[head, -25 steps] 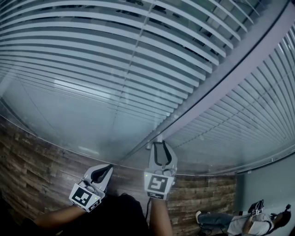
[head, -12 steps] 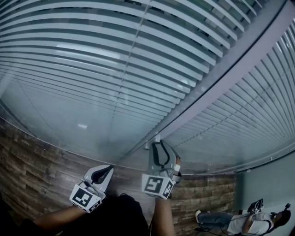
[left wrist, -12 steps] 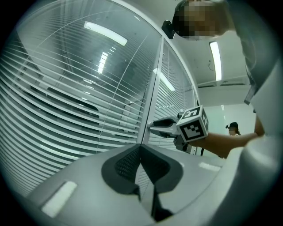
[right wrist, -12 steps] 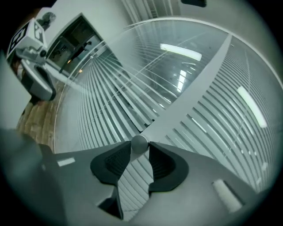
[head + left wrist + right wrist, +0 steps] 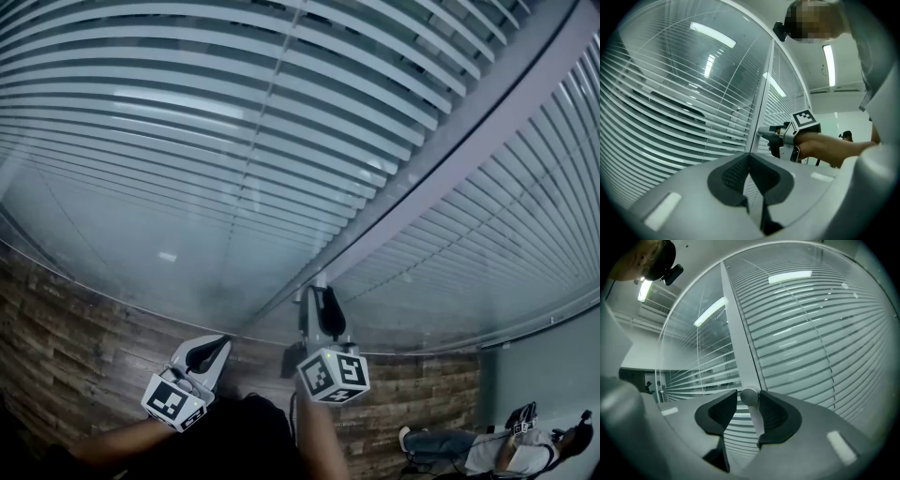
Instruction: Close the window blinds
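Both forearms reach level toward the glass (image 5: 141,244); the left gripper (image 5: 221,341) sits lower, jaws together and empty; the right gripper (image 5: 317,292), canted, has just been opening its jaws, which stand loosely about the round knob (image 5: 749,396) on the mullion (image 5: 469,141) beside the blinds (image 5: 234,112), a knob only its own view shows.

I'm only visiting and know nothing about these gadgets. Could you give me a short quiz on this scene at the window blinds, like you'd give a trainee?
1. What stands between the jaws of the right gripper?
2. True or false: the left gripper grips a slat of the blinds.
3. Which gripper reaches the grey post between the panes? A left; B right; C neither.

Key
1. A round knob on the post. The jaws have just been opening, and the pads seem just off it.
2. False: its jaws are together, with nothing between them.
3. B.
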`<action>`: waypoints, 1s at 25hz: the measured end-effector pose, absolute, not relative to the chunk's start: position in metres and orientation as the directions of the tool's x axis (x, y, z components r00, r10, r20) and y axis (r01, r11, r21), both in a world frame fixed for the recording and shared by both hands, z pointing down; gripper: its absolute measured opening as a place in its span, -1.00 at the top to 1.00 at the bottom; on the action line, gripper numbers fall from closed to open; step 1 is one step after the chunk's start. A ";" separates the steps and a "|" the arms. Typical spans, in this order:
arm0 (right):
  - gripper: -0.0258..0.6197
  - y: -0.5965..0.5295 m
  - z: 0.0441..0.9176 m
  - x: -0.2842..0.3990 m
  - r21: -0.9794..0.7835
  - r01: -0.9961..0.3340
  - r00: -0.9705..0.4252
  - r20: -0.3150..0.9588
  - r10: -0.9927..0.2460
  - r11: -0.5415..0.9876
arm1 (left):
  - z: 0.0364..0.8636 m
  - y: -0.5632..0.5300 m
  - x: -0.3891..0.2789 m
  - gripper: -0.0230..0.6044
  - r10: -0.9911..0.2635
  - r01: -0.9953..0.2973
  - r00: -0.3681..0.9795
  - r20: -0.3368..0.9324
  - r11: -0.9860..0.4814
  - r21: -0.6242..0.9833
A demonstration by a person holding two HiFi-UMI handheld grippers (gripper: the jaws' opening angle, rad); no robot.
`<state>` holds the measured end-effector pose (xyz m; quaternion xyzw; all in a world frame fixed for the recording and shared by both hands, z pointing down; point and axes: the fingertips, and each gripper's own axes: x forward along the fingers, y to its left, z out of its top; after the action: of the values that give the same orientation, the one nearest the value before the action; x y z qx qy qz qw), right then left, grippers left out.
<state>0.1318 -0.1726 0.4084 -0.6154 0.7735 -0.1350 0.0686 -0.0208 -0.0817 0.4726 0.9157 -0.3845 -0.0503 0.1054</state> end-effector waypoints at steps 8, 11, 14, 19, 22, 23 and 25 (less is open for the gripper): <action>0.53 -0.165 0.406 0.130 -0.129 -0.976 -0.185 0.084 -0.979 0.174 | 0.471 -0.077 -0.025 0.93 -0.714 -0.693 0.700 -0.013 -0.684 0.229; 0.53 -0.166 0.406 0.128 0.054 -0.981 -0.177 0.117 -0.977 0.184 | 0.472 -0.079 -0.025 0.93 -0.713 -0.691 0.701 -0.013 -0.685 0.231; 0.53 -0.172 0.408 0.124 0.246 -0.947 -0.172 0.160 -0.972 0.208 | 0.474 -0.085 -0.024 0.93 -0.712 -0.691 0.702 -0.007 -0.684 0.234; 0.52 -0.176 0.414 0.119 0.582 -0.772 -0.140 0.234 -0.962 0.254 | 0.478 -0.091 -0.020 0.93 -0.703 -0.683 0.712 0.000 -0.691 0.237; 0.52 -0.176 0.411 0.115 0.734 -0.621 -0.123 0.255 -0.959 0.275 | 0.474 -0.091 -0.017 0.93 -0.696 -0.677 0.718 -0.002 -0.698 0.235; 0.52 -0.175 0.412 0.114 0.767 -0.576 -0.125 0.260 -0.958 0.283 | 0.475 -0.090 -0.017 0.93 -0.695 -0.675 0.719 -0.002 -0.699 0.235; 0.52 -0.174 0.414 0.113 0.814 -0.502 -0.124 0.265 -0.956 0.291 | 0.477 -0.090 -0.017 0.93 -0.696 -0.676 0.718 0.000 -0.698 0.235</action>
<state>0.1134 -0.1739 0.4140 -0.5249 0.6948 0.2815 -0.4031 -0.0171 -0.0901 0.4766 0.9203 -0.3727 -0.0443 0.1099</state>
